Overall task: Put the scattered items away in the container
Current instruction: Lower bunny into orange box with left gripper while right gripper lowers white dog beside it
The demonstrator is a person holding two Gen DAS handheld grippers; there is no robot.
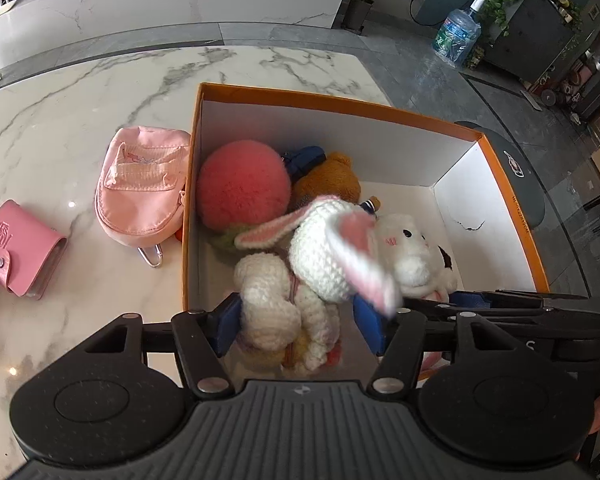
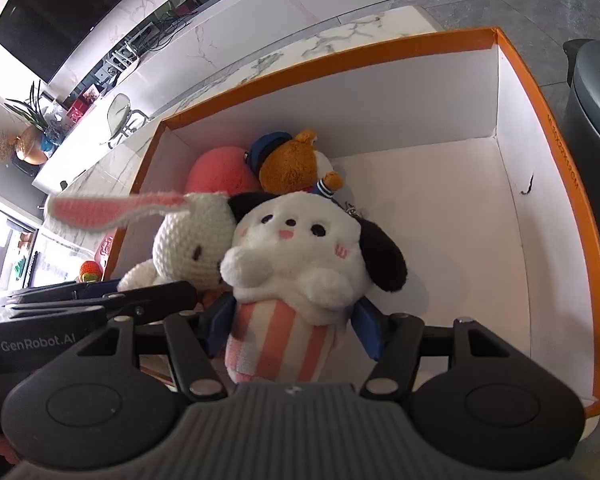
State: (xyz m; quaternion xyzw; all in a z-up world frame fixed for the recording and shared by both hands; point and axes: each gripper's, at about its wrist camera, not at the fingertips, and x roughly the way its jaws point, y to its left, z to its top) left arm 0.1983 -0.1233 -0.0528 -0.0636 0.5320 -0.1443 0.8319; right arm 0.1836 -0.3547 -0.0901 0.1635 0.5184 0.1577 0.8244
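black grippers, blue fingers, silver screws.

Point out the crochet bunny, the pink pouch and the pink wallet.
crochet bunny (image 1: 328, 256): left wrist view, on its white head.
pink pouch (image 1: 140, 196): left wrist view, on its front flap, outside the box.
pink wallet (image 1: 16, 248): left wrist view, on its snap flap, on the table.

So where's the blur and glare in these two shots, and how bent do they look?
Left wrist view: the crochet rabbit has one smeared ear, the marble table carries small glare spots, and the orange box has bowed edges. Right wrist view: the puppy plush is sharp, the left edge is blown out by window light, and the box walls curve strongly.
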